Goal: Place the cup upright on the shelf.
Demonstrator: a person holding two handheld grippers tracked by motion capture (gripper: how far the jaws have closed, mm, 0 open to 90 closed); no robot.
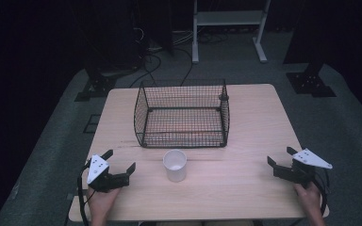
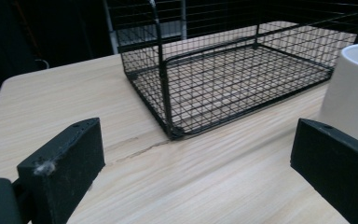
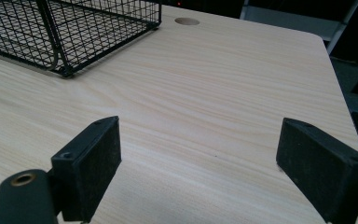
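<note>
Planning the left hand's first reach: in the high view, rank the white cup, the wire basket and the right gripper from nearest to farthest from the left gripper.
From the left gripper:
1. White cup, just to its right.
2. Wire basket, ahead, mid-table.
3. Right gripper, across at the table's right edge.

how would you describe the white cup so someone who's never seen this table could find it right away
Start at the light wooden table and find the black wire basket sitting toward its far middle. Just in front of the basket's near side, apart from it, stands the cup, upright with its mouth open. It is the one plain white, round thing on the table, a little closer to the left gripper than to the right gripper.
</note>
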